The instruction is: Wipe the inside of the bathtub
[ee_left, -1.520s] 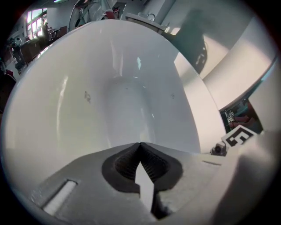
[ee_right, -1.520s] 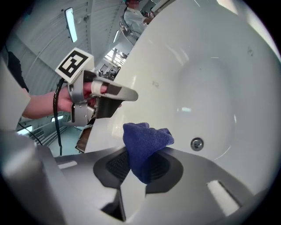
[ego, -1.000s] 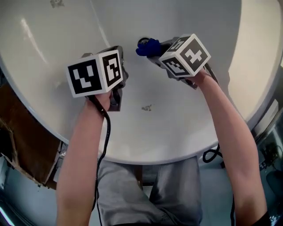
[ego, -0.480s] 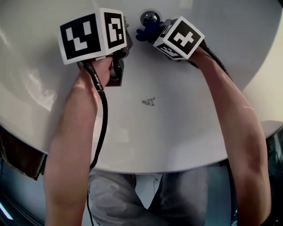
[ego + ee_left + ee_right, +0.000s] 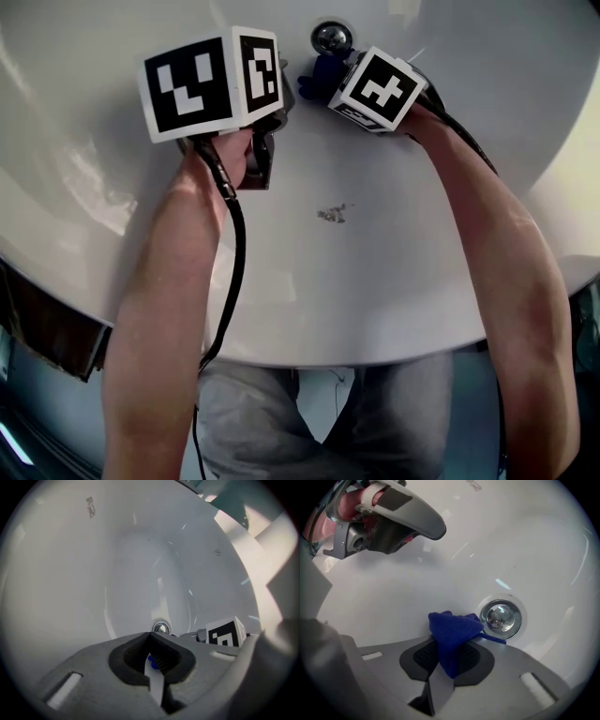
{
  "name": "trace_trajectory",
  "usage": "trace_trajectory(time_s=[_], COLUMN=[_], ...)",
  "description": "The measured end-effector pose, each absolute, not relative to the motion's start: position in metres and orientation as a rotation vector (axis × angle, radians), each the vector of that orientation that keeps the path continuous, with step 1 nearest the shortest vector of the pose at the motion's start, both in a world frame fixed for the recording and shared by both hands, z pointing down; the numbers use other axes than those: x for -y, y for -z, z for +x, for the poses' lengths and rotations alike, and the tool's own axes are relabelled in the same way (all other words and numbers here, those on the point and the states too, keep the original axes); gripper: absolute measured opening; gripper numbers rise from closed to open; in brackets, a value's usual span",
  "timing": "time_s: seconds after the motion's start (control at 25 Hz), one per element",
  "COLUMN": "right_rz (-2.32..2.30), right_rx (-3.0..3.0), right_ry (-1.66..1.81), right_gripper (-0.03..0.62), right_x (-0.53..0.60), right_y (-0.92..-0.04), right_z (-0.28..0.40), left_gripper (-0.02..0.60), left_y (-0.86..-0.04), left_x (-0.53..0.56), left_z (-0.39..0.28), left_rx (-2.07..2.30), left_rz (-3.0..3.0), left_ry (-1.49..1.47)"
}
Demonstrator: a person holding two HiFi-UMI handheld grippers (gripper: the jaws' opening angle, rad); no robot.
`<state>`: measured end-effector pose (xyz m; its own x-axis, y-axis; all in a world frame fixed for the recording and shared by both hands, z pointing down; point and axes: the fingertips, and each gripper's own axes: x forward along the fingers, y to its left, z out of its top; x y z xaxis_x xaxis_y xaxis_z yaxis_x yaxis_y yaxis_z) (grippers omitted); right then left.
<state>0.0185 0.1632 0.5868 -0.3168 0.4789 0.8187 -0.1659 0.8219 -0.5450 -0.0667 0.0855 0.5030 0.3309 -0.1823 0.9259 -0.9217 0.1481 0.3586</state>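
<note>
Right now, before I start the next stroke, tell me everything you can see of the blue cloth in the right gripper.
The blue cloth is a small deep-blue wad with a fine, microfibre-like weave, bunched into a rough wedge. The right gripper is shut on its lower part, so the bulk sticks out past the jaw tips. It sits low in the white bathtub, just left of the chrome drain, seemingly pressed to the tub surface. A thin blue edge reaches toward the drain's rim.
</note>
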Motion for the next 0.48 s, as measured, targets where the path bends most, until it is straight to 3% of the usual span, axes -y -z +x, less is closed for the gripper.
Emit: trace_trajectory(time_s=[0.48], right_rz=[-0.375], right_rx=[1.726], right_ry=[-0.636], right_gripper=[0.067], right_x=[-0.201], right_y=[-0.573], right_z=[0.025], left_gripper=[0.003], left_y=[-0.490], left_x=[-0.107], left_z=[-0.051], left_rx=[1.059], left_rz=[1.368], left_ry=[-0.798])
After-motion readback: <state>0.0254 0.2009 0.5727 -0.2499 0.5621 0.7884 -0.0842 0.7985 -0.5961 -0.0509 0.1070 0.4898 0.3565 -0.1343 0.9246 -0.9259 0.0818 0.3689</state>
